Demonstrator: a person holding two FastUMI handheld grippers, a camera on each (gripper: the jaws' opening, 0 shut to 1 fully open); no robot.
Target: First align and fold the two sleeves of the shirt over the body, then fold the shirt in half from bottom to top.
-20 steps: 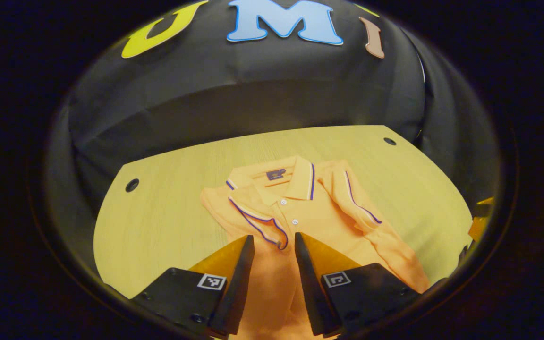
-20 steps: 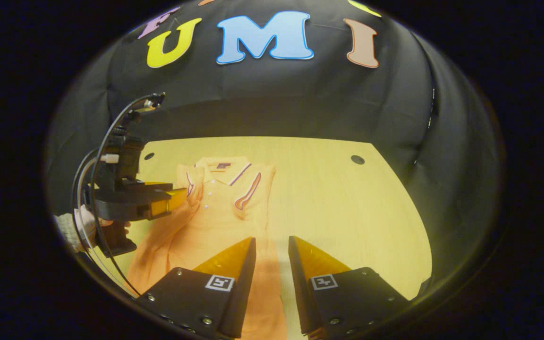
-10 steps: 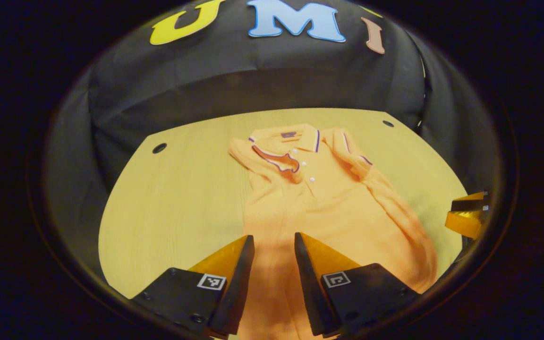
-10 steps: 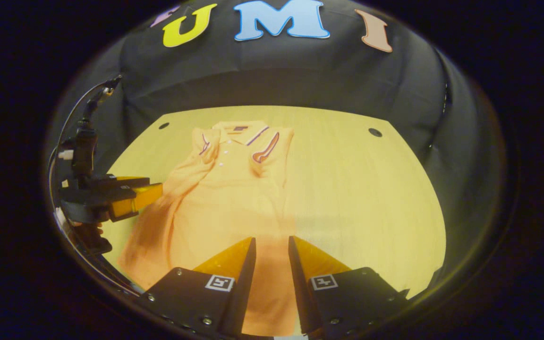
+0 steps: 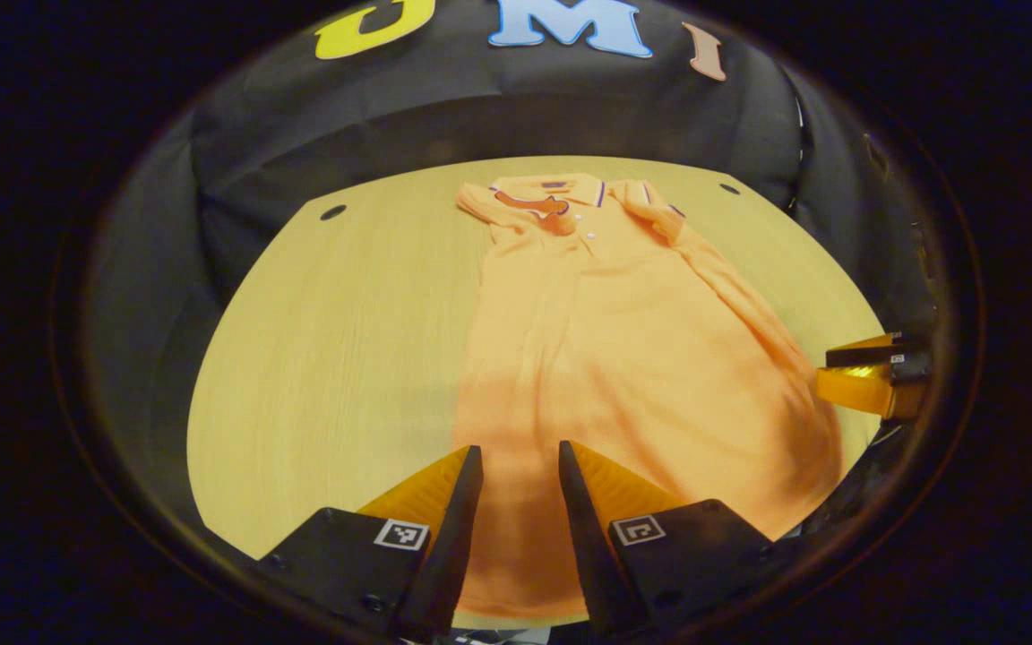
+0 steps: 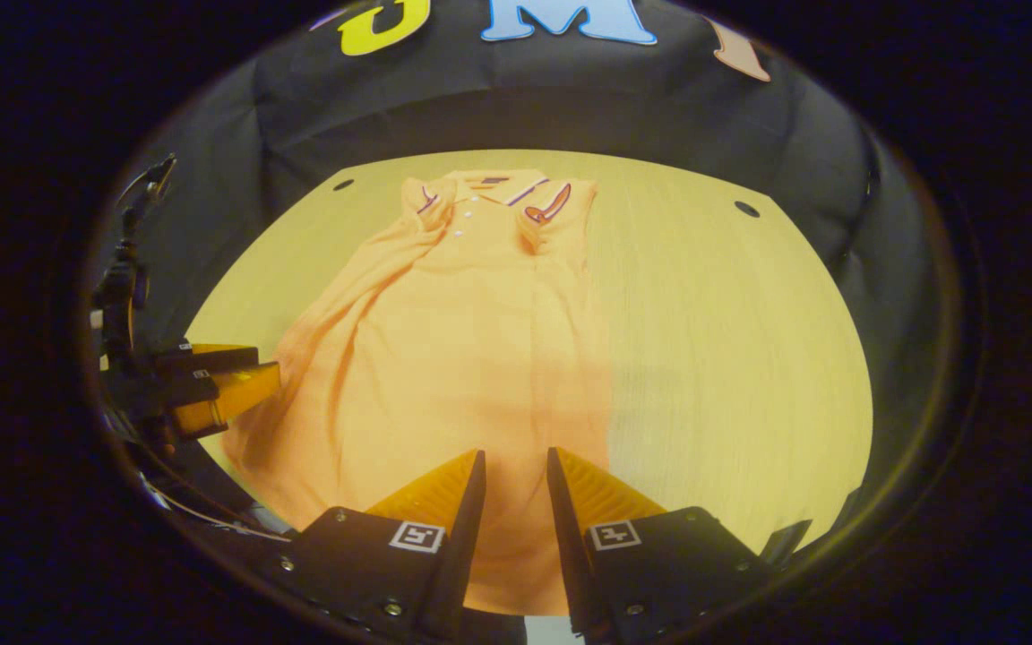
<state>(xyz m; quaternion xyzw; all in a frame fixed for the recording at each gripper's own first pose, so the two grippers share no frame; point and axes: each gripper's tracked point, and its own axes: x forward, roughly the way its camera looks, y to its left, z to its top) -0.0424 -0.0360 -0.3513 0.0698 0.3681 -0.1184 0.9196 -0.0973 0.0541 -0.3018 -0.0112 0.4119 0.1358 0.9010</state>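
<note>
Lying flat on the wooden table (image 5: pixel 328 340): orange polo shirt (image 5: pixel 623 358), collar (image 5: pixel 561 190) at the far end toward the booth wall, hem nearest both cameras. Looking like the sleeve stage is done or nearly so (judgement only): one trimmed sleeve (image 6: pixel 550 204) sitting folded in over the chest beside the collar, the other sleeve (image 6: pixel 364 269) slanting down along the body's side w/ some rumpling, so alignment there not perfectly neat. Showing as a long narrow panel in both views, w/ no cross fold across the middle yet.

Remaining: bottom-to-top fold, not begun. Hem still flat on the table, nothing lifted.

Hovering over the hem end: left gripper (image 5: pixel 520 457), jaws spread w/ a gap and nothing between them, cloth visible through the gap. Same for right gripper (image 6: pixel 516 461), jaws apart, pinching nothing, sitting near the hem's right-hand corner in the right gripper view. Also showing at the edge of each other's view: left gripper at the shirt's far lower corner in the right gripper view, right gripper likewise in the left gripper view.

Probably needing next: a pinch on each hem corner, then carrying both up toward the collar evenly (uneven lift risking a skewed fold or dragging the loose sleeve out).
</note>
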